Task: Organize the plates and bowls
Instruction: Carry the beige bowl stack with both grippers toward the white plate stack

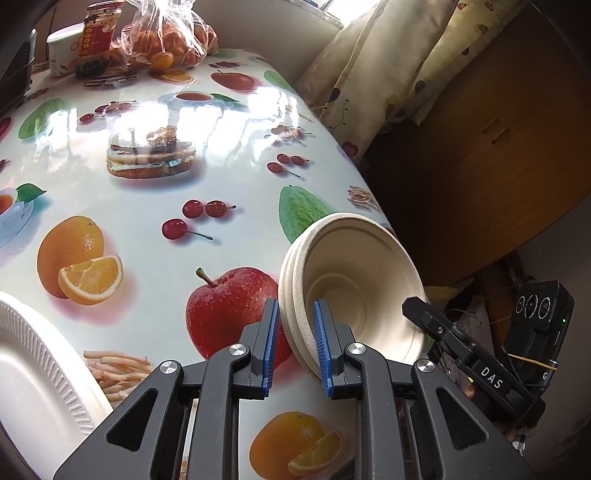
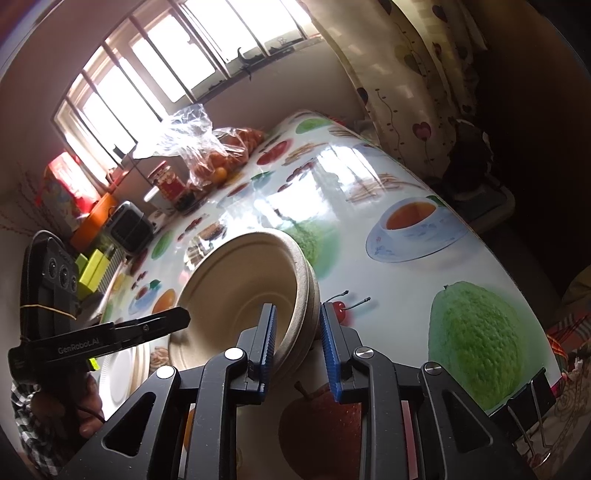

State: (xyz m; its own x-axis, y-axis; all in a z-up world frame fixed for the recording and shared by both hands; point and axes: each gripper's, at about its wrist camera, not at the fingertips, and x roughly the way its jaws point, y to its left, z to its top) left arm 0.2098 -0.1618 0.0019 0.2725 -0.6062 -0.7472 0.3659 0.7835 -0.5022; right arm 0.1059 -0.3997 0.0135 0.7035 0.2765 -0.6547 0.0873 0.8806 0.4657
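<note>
A stack of beige paper bowls [image 1: 354, 280] is held tilted above the fruit-print table [image 1: 155, 206]. My left gripper [image 1: 295, 325] is shut on the stack's near rim. My right gripper [image 2: 295, 332] is shut on the opposite rim of the same stack [image 2: 243, 288]. Each gripper shows in the other's view: the right gripper [image 1: 436, 325] at the bowls' right edge, the left gripper [image 2: 162, 321] at their left. A white foam plate [image 1: 33, 369] lies on the table at lower left; it also shows in the right wrist view [image 2: 118, 376] on top of a beige plate.
A bag of oranges [image 1: 166, 40], a red-labelled jar [image 1: 98, 33] and a white cup [image 1: 64, 48] stand at the table's far end. A curtain [image 1: 369, 85] and a wooden cabinet [image 1: 498, 147] are beyond the table's right edge. Binder clips [image 2: 532, 402] hold the cloth's edge.
</note>
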